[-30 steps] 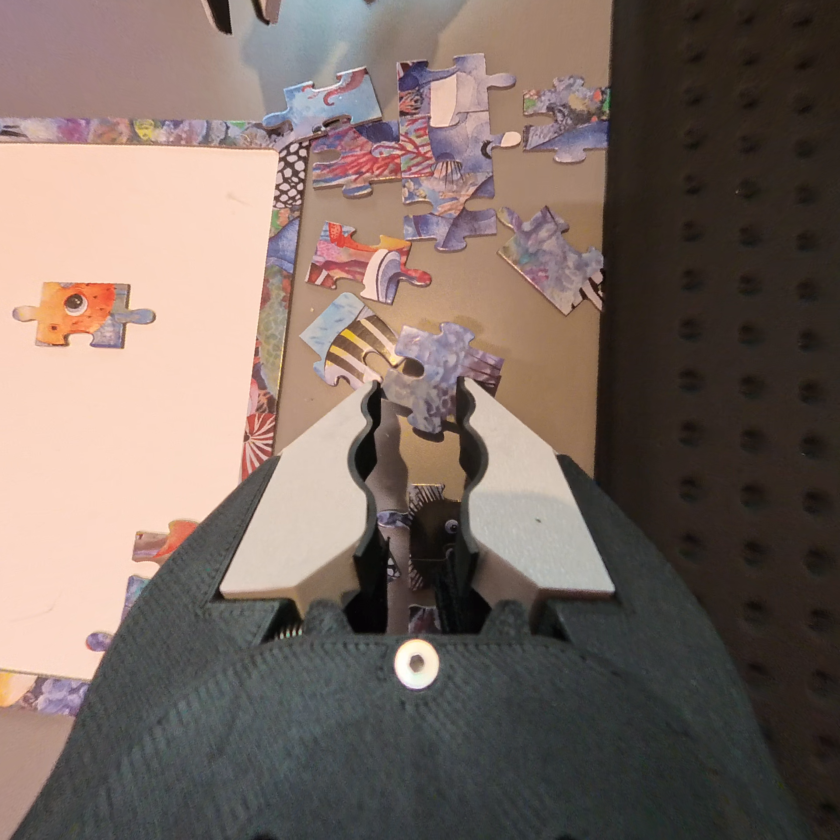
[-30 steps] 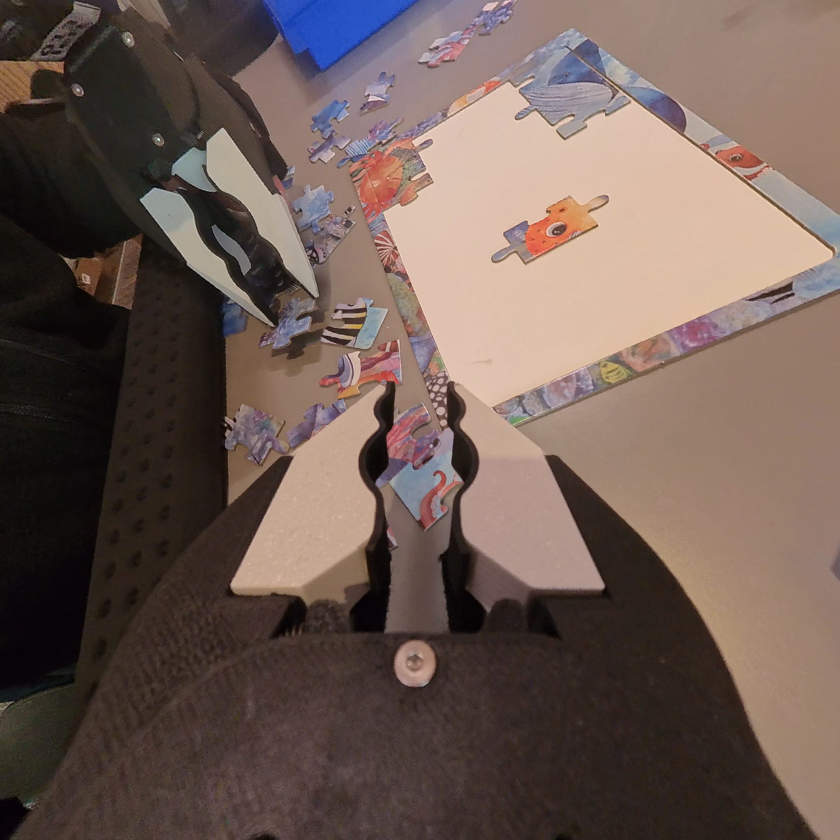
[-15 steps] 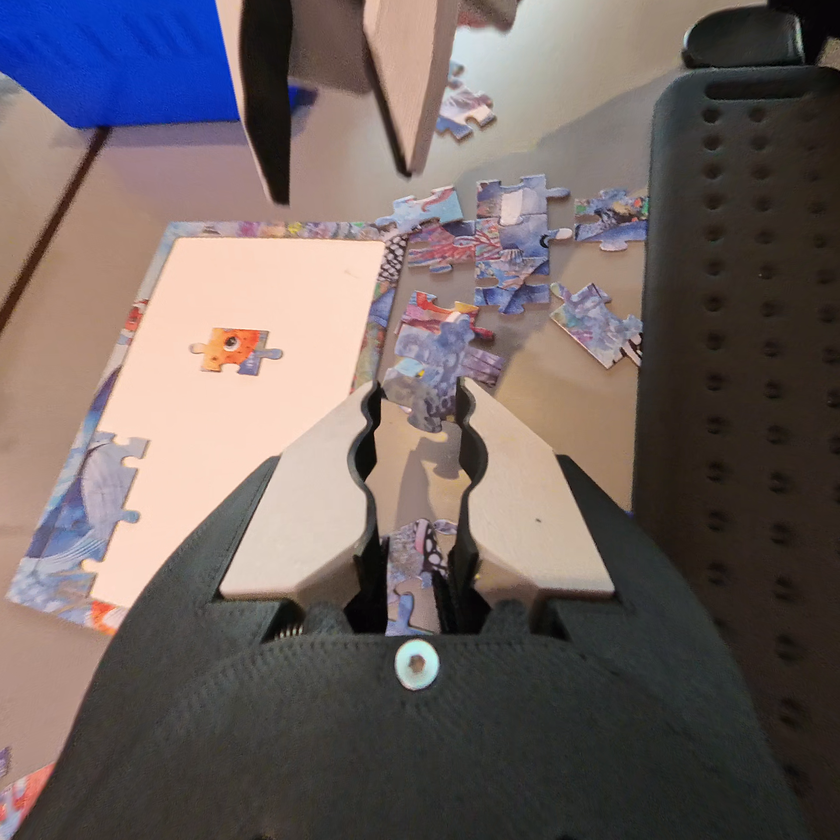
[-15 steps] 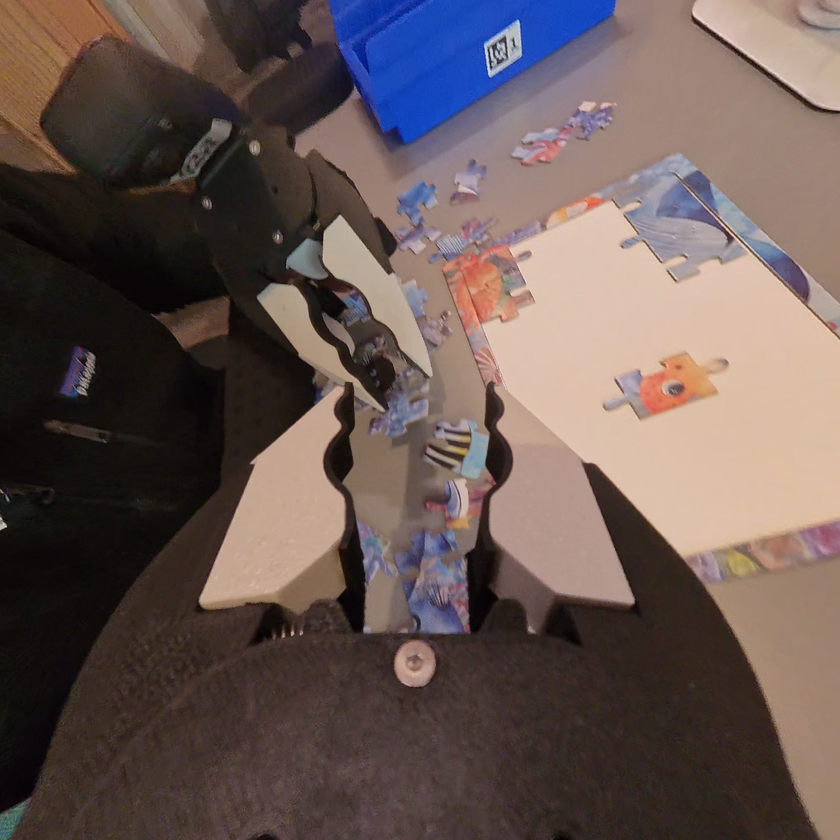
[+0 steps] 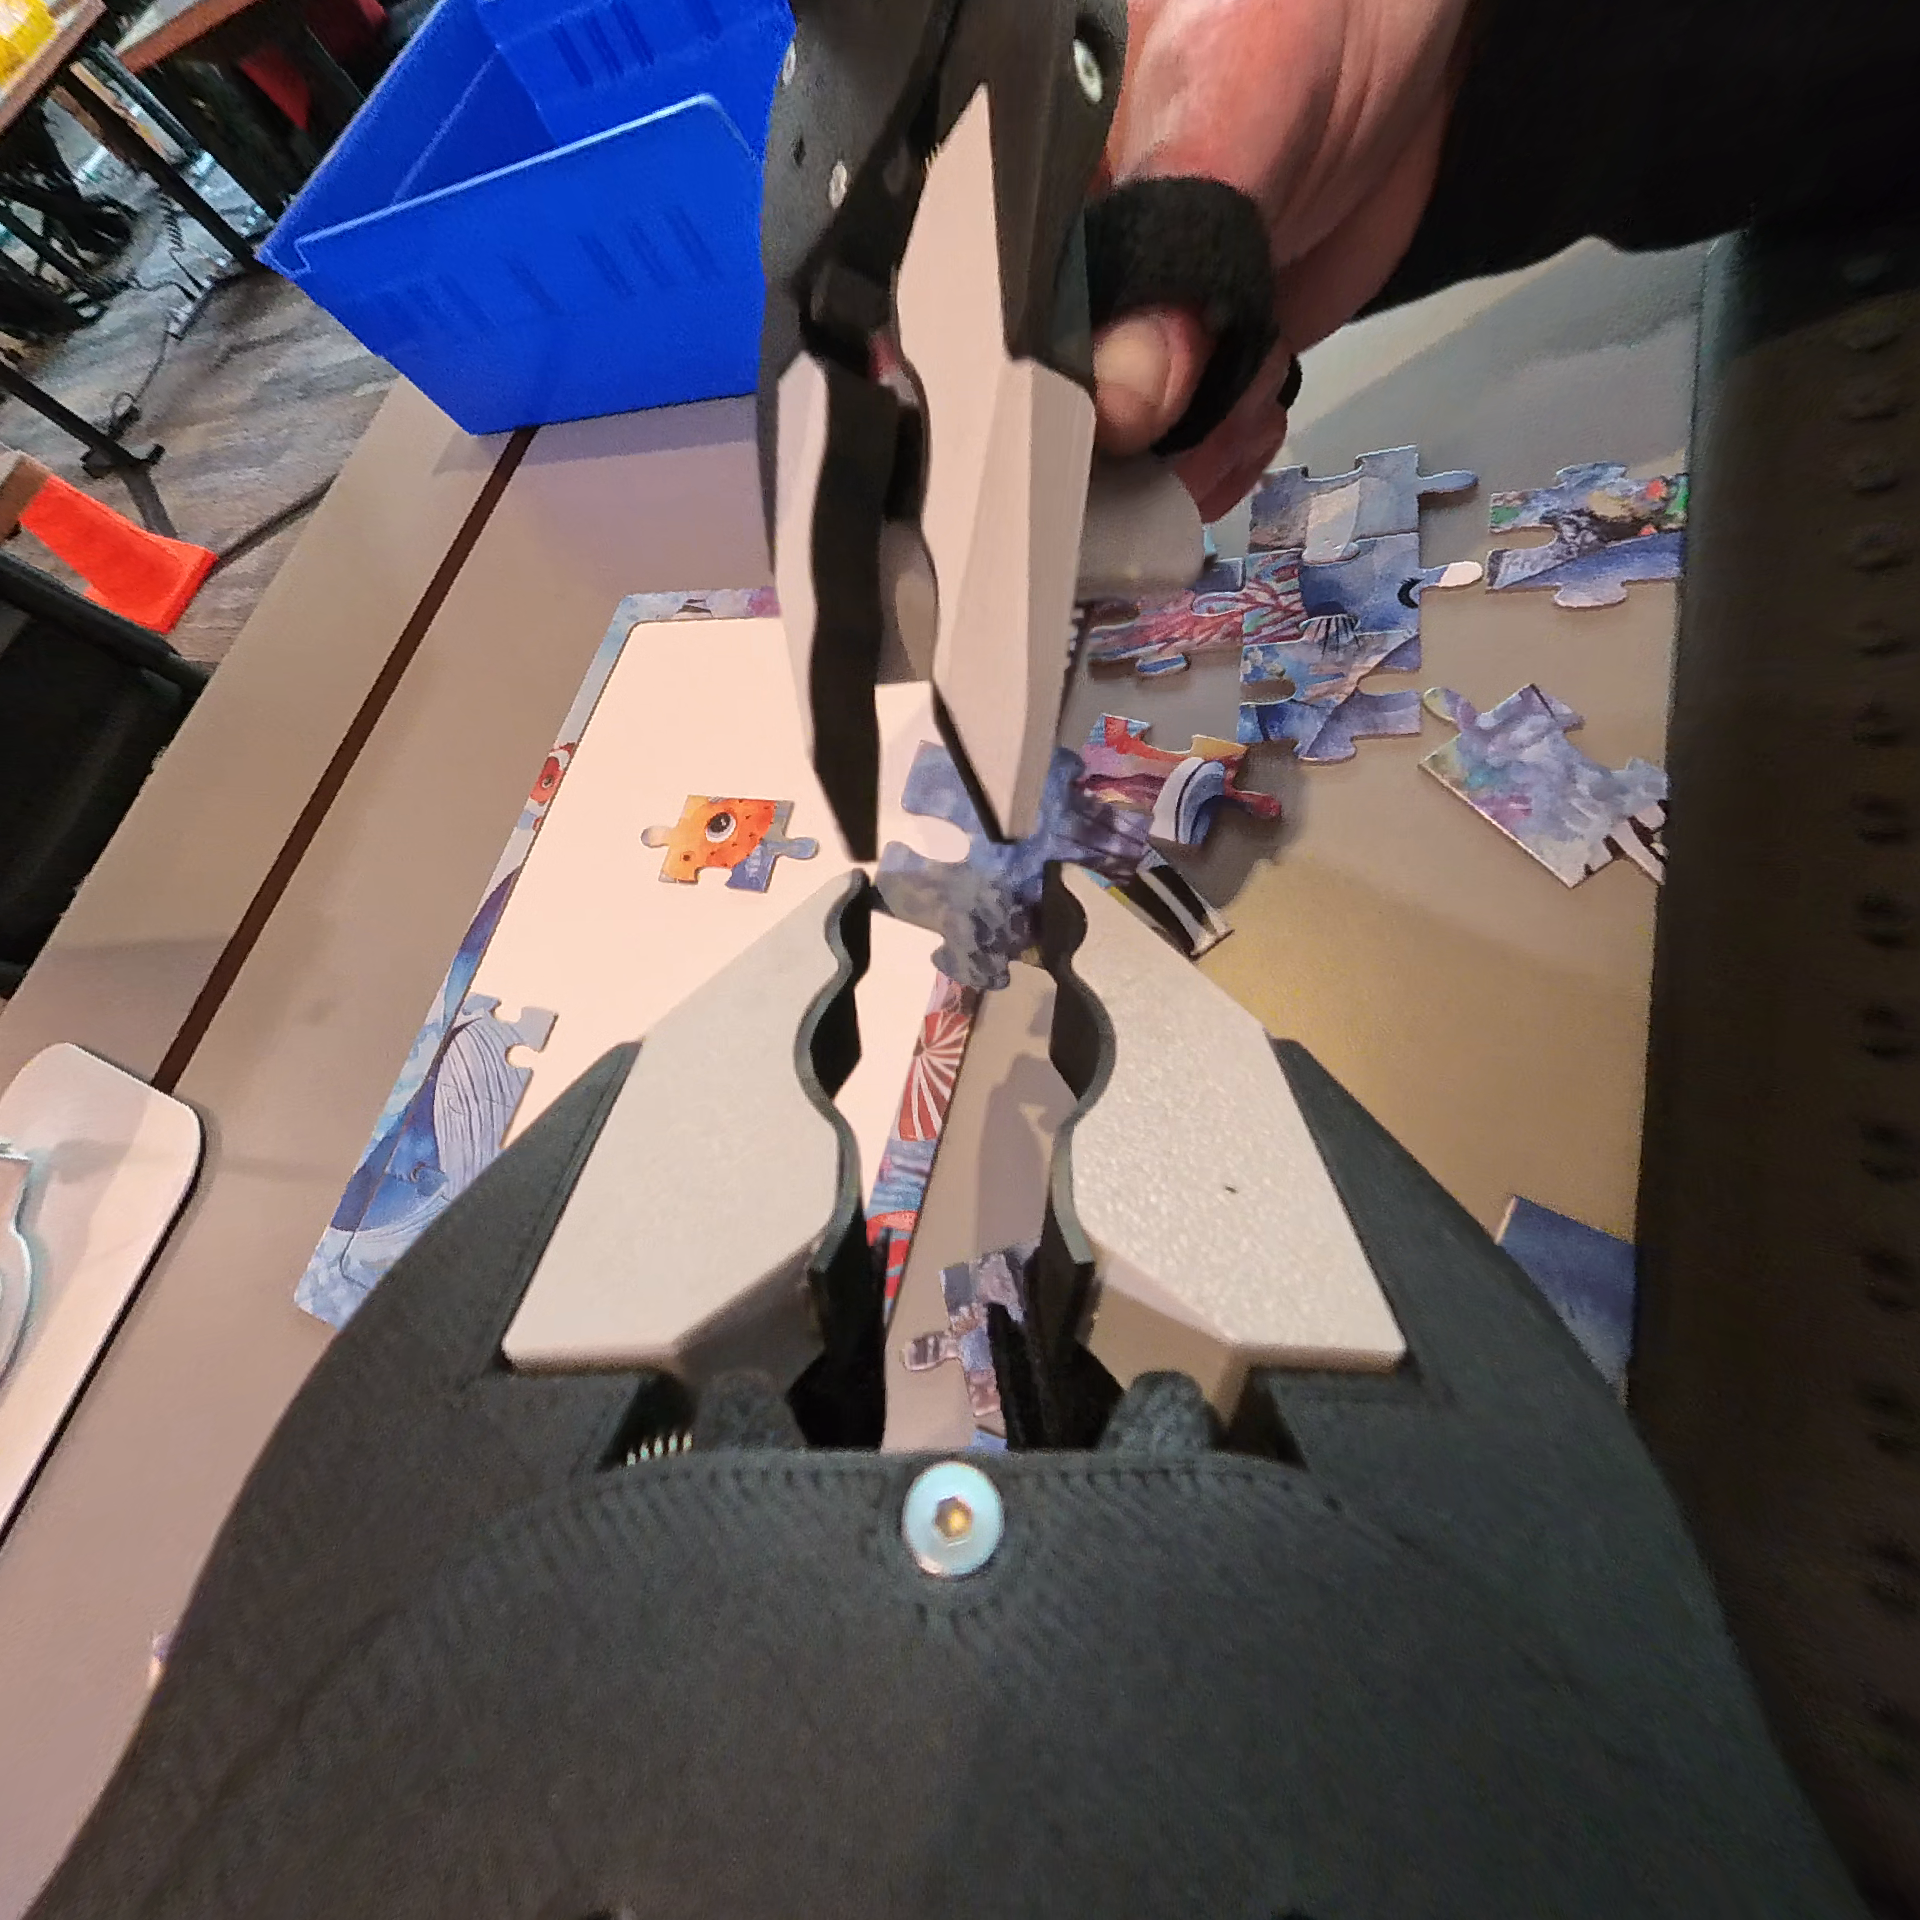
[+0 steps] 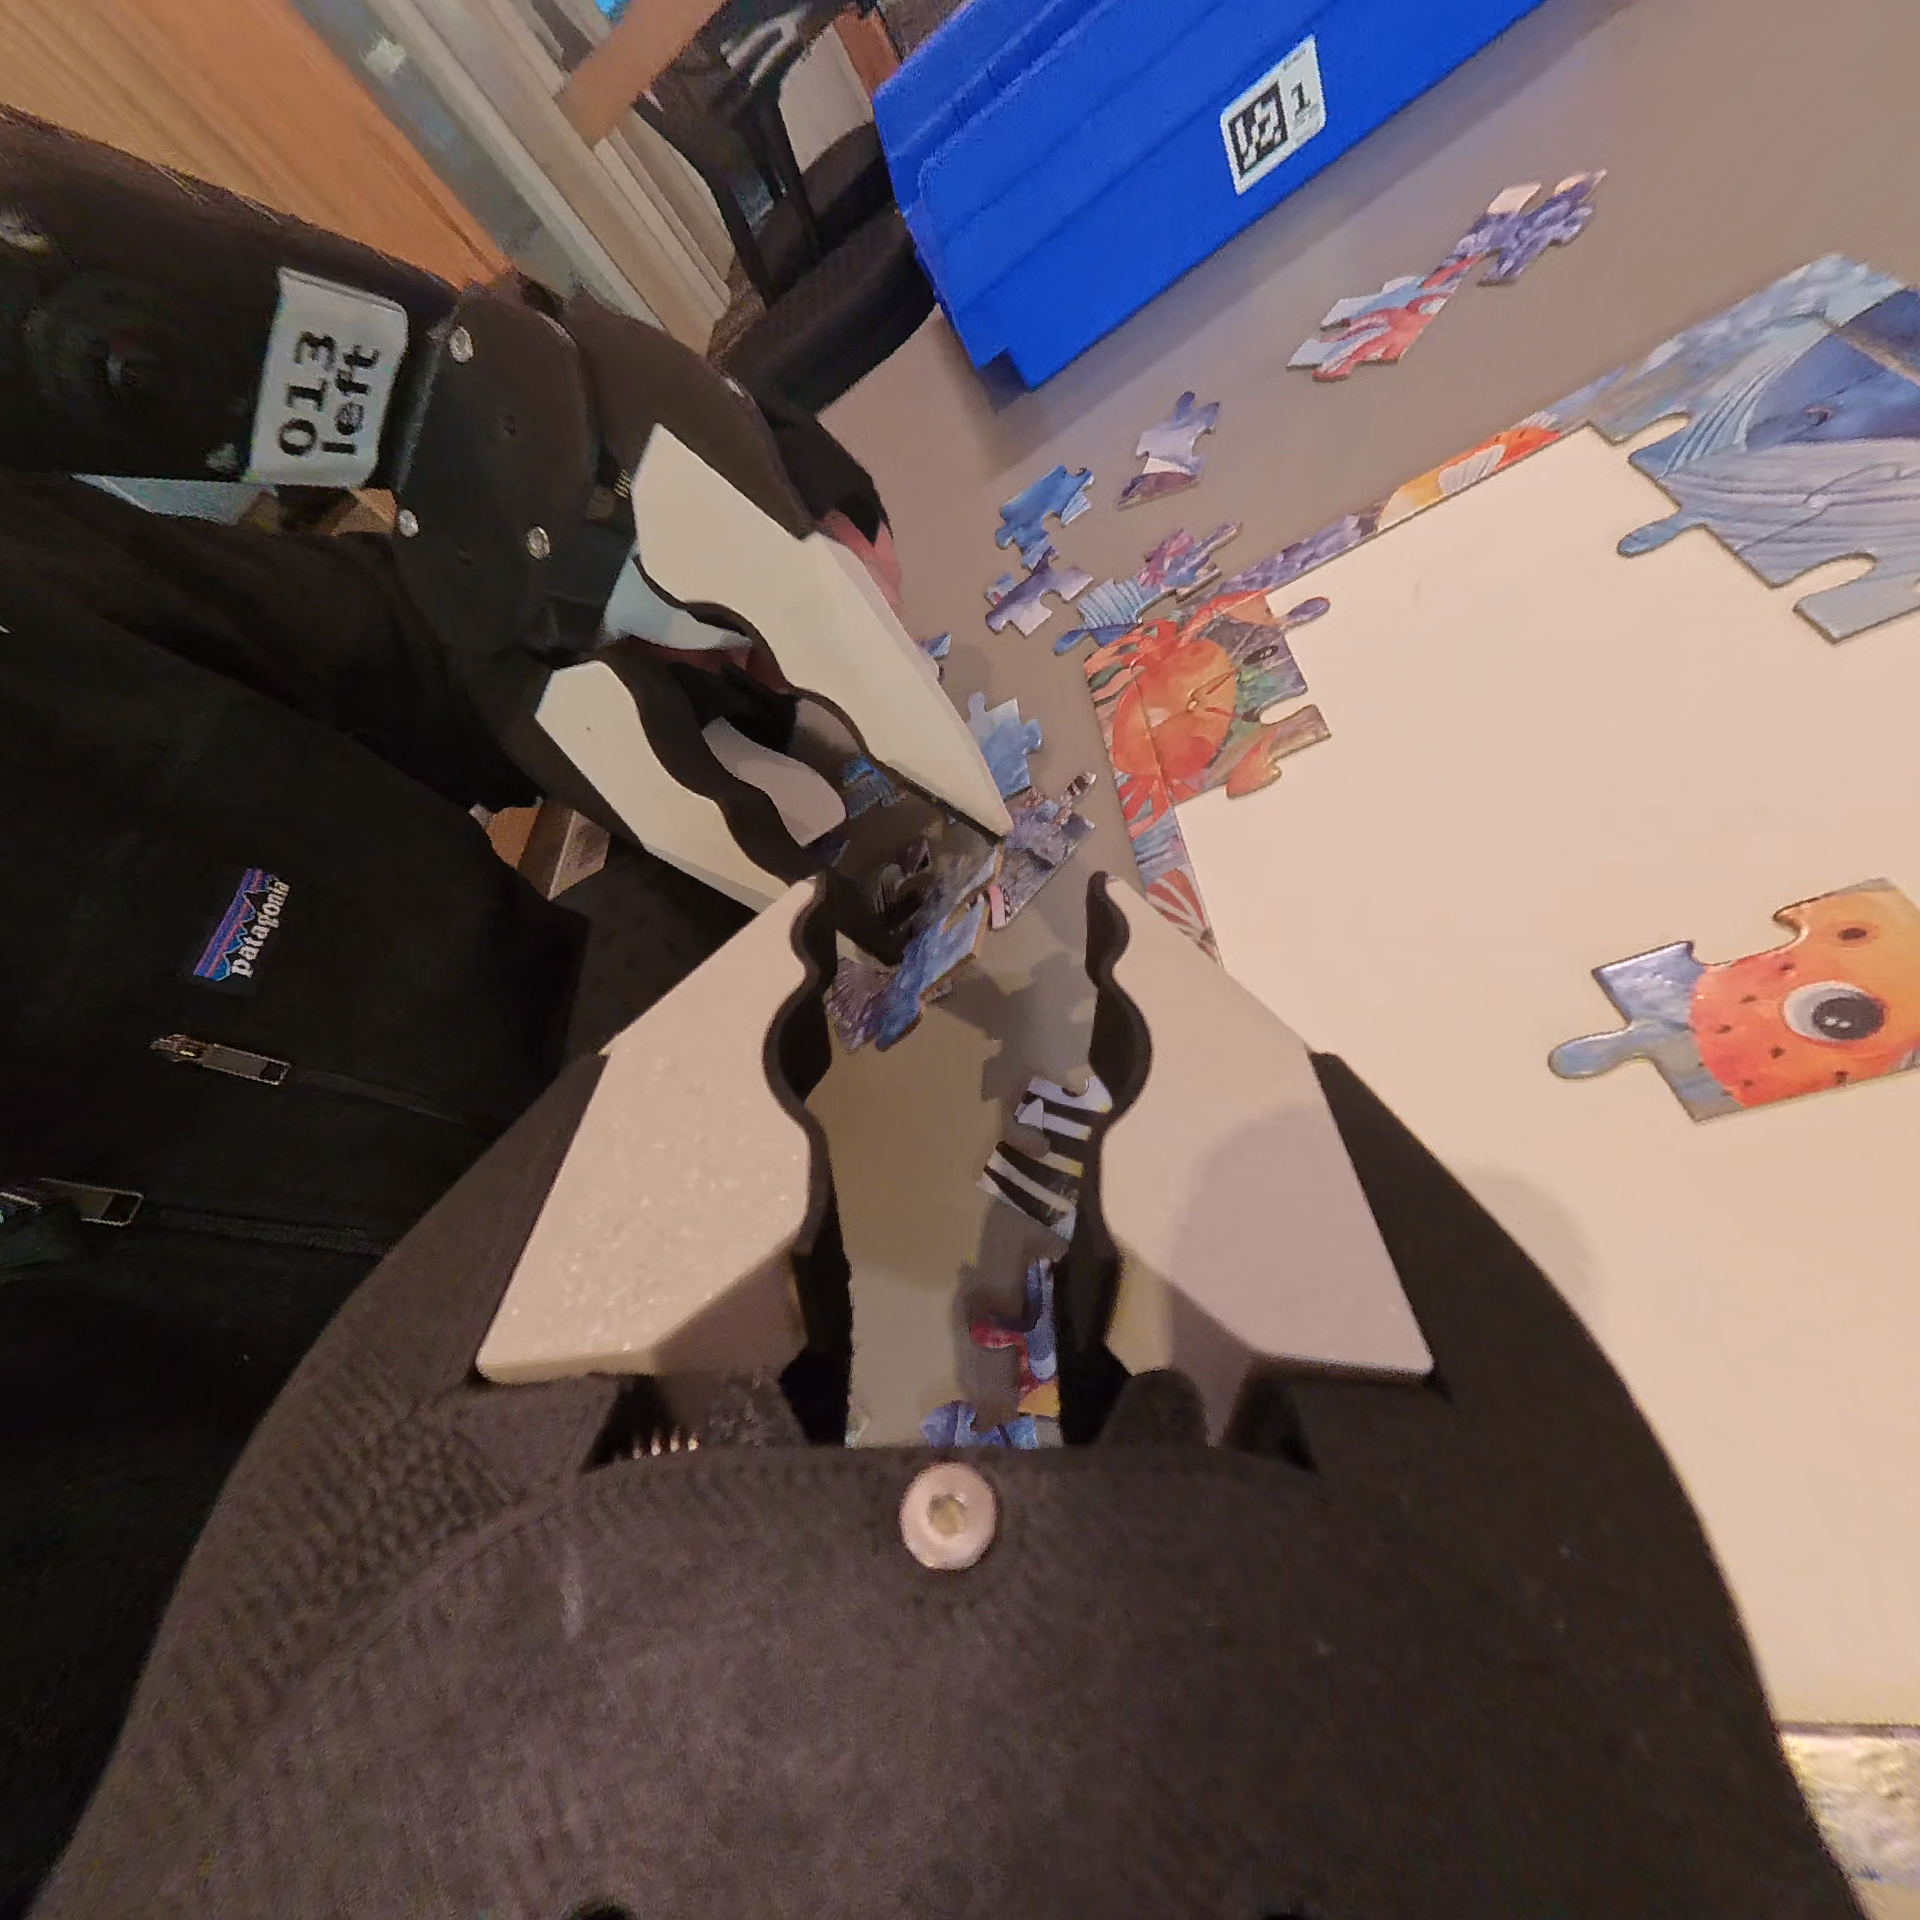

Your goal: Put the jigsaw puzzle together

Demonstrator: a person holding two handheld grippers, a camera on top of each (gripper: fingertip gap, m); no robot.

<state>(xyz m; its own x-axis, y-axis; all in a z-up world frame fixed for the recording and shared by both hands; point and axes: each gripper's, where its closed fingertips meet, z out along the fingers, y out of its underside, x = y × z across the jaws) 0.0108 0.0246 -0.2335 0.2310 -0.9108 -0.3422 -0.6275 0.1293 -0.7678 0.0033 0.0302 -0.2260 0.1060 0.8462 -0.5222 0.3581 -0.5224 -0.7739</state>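
My left gripper [image 5: 956,881] is shut on a blue-purple jigsaw piece [image 5: 977,909] and holds it in the air above the table. My right gripper [image 6: 956,894] is open, and its fingers stand on either side of that same piece [image 6: 925,956] without closing on it. In the left wrist view the right gripper [image 5: 935,840] comes down from above, tips at the piece. In the right wrist view the left gripper [image 6: 904,862] reaches in from the left. The puzzle board [image 5: 675,727] lies flat with a coloured border and a lone orange fish piece [image 5: 727,831].
Loose pieces [image 5: 1330,623] lie right of the board, with a striped one [image 6: 1049,1143] under my grippers. A joined crab section [image 6: 1195,707] and whale pieces [image 6: 1787,499] sit in the board. A blue bin [image 5: 540,260] stands behind. A black perforated surface [image 5: 1787,935] borders the right. Only a small space, under 4 cm, lies between the two pairs of fingers.
The left gripper has lifted the blue-purple piece off the table. The right gripper has opened, left the pieces near the board's corner and moved over to the held piece.
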